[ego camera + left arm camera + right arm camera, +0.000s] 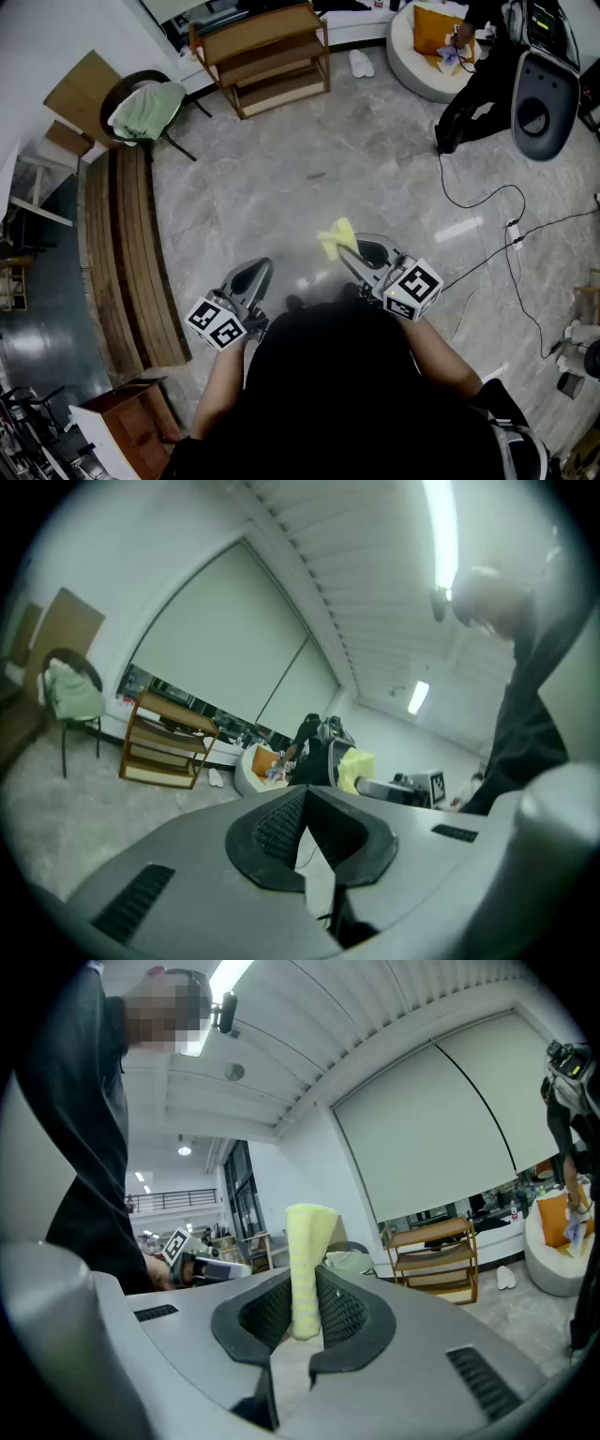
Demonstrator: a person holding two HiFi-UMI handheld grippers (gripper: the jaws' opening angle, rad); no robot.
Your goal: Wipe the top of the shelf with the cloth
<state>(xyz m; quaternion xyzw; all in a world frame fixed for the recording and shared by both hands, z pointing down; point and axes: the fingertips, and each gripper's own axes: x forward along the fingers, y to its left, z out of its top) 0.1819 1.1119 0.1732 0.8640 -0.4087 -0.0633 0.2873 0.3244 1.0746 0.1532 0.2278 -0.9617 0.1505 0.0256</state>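
Observation:
The wooden shelf [267, 56] stands far off against the back wall, also visible in the left gripper view as the shelf [164, 747] and in the right gripper view as the shelf [436, 1251]. My right gripper [345, 251] is shut on a folded yellow cloth [336, 236], which sticks up between its pads as a ribbed strip of cloth [305, 1260]. My left gripper [261, 265] is held beside it at waist height, shut with nothing in it; its pads meet at the tips [302, 791]. Both grippers hang over the grey marble floor, well short of the shelf.
A chair with a green cloth [145, 108] stands left of the shelf. Long wooden planks [127, 253] lie along the left. A round white seat with an orange cushion [431, 37] and a person in black [473, 89] are at the back right. Cables [487, 202] trail over the floor.

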